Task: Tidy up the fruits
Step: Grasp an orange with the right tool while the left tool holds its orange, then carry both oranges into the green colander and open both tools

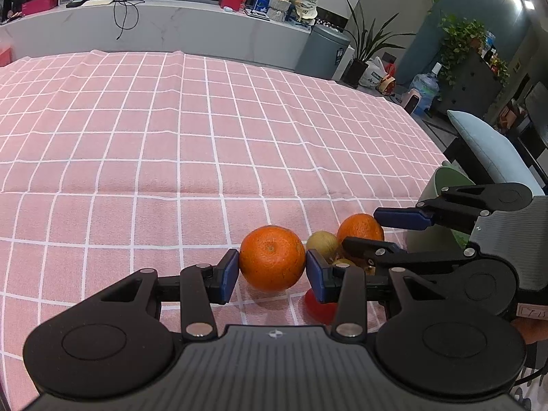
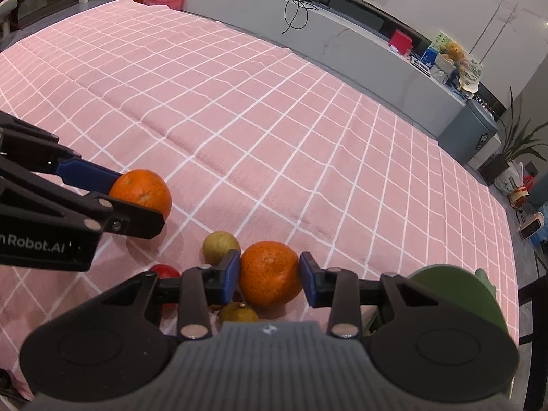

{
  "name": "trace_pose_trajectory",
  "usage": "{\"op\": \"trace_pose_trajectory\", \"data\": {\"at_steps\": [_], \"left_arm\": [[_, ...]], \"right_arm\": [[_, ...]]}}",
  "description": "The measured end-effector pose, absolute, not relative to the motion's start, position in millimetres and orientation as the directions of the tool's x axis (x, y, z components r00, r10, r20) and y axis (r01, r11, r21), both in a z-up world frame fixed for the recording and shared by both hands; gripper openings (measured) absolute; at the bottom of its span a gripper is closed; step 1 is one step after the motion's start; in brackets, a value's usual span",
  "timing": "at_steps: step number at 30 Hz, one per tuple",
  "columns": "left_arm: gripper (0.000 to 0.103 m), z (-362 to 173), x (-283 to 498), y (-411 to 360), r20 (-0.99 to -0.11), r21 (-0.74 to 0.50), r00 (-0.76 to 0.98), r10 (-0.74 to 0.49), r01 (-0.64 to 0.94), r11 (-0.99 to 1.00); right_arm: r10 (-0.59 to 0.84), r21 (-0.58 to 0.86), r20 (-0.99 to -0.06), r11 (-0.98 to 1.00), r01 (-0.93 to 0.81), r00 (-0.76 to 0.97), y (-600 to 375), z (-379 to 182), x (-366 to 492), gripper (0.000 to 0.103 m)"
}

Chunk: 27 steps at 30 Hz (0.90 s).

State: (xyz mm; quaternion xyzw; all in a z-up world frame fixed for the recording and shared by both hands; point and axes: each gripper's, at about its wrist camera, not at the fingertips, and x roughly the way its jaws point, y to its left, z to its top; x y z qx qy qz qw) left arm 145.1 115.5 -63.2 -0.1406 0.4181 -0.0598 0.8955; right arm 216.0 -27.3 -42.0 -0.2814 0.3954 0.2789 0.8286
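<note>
An orange [image 1: 272, 257] is clamped between the blue pads [image 1: 228, 275] of the left gripper [image 1: 272, 275], both pads being pressed against its sides; it is seen at about 6 o'clock on the pink checked tablecloth [image 1: 171, 137] in the left wrist view. Whether it rests on the cloth or is lifted just clear cannot be told.

A second orange [image 2: 269, 274] is set between the blue pads of the right gripper [image 2: 269, 279]. The left pad is laid against its side, while the right pad is seen touching or only just short of the skin, so a full grip cannot be confirmed. No earlier picture is available for comparison.

In the right wrist view, a yellow-green fruit [image 2: 221, 247] is found at 10 o'clock from the second orange, just beside it. A smaller olive-green fruit [image 2: 238, 312] lies at 7 o'clock from that orange, partly hidden by the gripper body. A red fruit [image 2: 166, 271] is seen at 9 o'clock, mostly covered by the gripper's left finger arm. The first orange [image 2: 142, 191], with the left gripper [image 2: 123, 202] closed about it, is placed at 10 o'clock, well apart from the cluster.

A green bowl [image 2: 455, 291] is seen at 3 o'clock from the second orange, at the cloth's near right edge, partly behind the right gripper.
</note>
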Motion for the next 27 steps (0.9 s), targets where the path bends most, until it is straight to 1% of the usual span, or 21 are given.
{"op": "trace_pose_trajectory", "data": {"at_steps": [4, 12, 15, 22, 27], "left_arm": [[0.048, -61.8, 143.6, 113.8, -0.729, -0.301, 0.647, -0.223, -0.010, 0.954], [0.048, -51.7, 136.0, 110.0, -0.697, -0.323, 0.681, -0.225, -0.018, 0.946], [0.048, -45.1, 131.0, 105.9, -0.674, -0.358, 0.695, -0.249, -0.013, 0.934], [0.048, -21.9, 125.8, 84.7, -0.631, -0.393, 0.715, -0.300, 0.038, 0.919], [0.048, -6.1, 132.3, 58.5, -0.620, -0.409, 0.704, -0.346, 0.087, 0.908]], "right_arm": [[0.246, -0.276, -0.788, 0.677, -0.682, 0.564, -29.4, -34.8, 209.1, 0.033], [0.291, -0.274, -0.749, 0.682, -0.678, 0.595, -39.6, -5.3, 196.4, 0.032], [0.308, -0.264, -0.734, 0.691, -0.672, 0.605, -48.5, 7.9, 190.9, 0.032], [0.333, -0.238, -0.702, 0.723, -0.649, 0.629, -78.7, 38.4, 180.1, 0.032], [0.315, -0.250, -0.689, 0.741, -0.623, 0.653, -109.1, 53.7, 173.2, 0.032]]}}
